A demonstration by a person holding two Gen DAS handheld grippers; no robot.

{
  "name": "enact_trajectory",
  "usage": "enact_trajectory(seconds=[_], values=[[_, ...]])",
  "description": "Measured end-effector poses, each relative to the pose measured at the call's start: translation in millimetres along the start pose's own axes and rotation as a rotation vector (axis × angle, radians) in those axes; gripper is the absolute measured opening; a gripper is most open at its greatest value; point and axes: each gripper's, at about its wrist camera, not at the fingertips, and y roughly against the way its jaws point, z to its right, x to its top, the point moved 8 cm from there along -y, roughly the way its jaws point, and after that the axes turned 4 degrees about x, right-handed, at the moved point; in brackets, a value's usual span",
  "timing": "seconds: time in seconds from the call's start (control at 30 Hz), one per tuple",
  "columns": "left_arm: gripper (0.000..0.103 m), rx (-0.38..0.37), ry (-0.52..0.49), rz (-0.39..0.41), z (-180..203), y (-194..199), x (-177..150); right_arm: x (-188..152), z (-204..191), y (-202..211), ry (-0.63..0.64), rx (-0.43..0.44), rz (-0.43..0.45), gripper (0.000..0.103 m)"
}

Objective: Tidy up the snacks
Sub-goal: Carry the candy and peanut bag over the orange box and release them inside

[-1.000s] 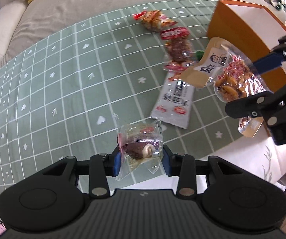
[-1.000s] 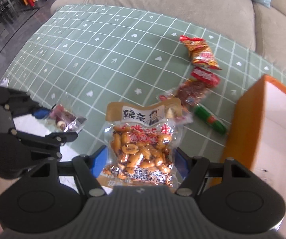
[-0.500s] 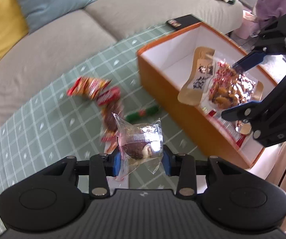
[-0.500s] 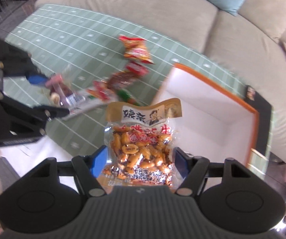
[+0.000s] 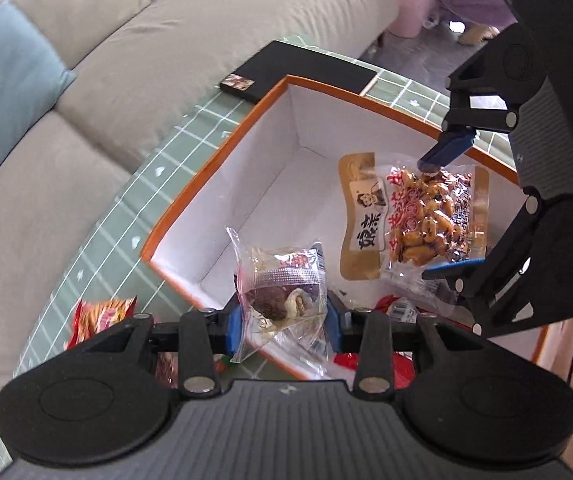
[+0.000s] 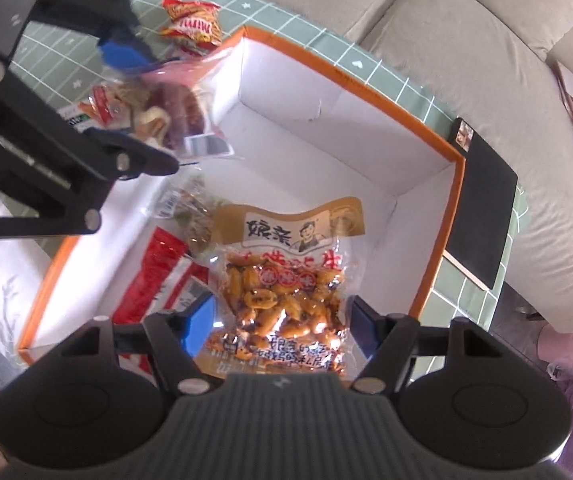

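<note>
My left gripper (image 5: 283, 323) is shut on a clear-wrapped cake snack (image 5: 280, 288) and holds it over the near rim of an orange box with white inside (image 5: 222, 152). My right gripper (image 6: 282, 320) is shut on a peanut bag (image 6: 286, 280) and holds it above the box's inside (image 6: 326, 148). The peanut bag also shows in the left wrist view (image 5: 418, 216), with the right gripper (image 5: 446, 204) around it. The left gripper (image 6: 134, 92) and cake snack (image 6: 166, 108) show in the right wrist view. Red packets (image 6: 158, 276) lie in the box.
A red-orange chip bag (image 6: 192, 24) lies on the green checked tablecloth (image 6: 66, 56) beside the box; it also shows in the left wrist view (image 5: 102, 312). A black flat object (image 6: 482, 216) lies at the box's far end. A beige sofa (image 5: 86, 120) borders the table.
Both grippers moved with their snacks from over the tablecloth to above the orange box. The box's inside now fills both views.
</note>
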Motion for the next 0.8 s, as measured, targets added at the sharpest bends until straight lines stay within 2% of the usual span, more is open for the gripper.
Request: enact_trajectory(seconds=[0.17, 0.27, 0.4, 0.63, 0.8], values=[[0.045, -0.021, -0.03, -0.049, 1.9, -34.2, 6.0, 4.3, 4.1, -21.8, 0.043, 0.01, 0.012, 0.068], [0.045, -0.031, -0.037, -0.076, -0.7, -52.0, 5.0, 4.1, 6.1, -37.3, 0.059, -0.003, -0.01, 0.068], [0.045, -0.054, -0.064, -0.095, -4.5, -66.4, 1.5, 4.2, 5.8, -48.5, 0.073, 0.023, -0.003, 0.068], [0.045, -0.038, -0.123, -0.126, -7.1, -84.0, 1.2, 0.6, 8.5, -65.3, 0.102, 0.021, -0.036, 0.069], [0.046, 0.002, -0.169, -0.121, -7.3, -90.6, 5.3, 3.8, 11.8, -75.8, 0.102, 0.016, -0.032, 0.069]])
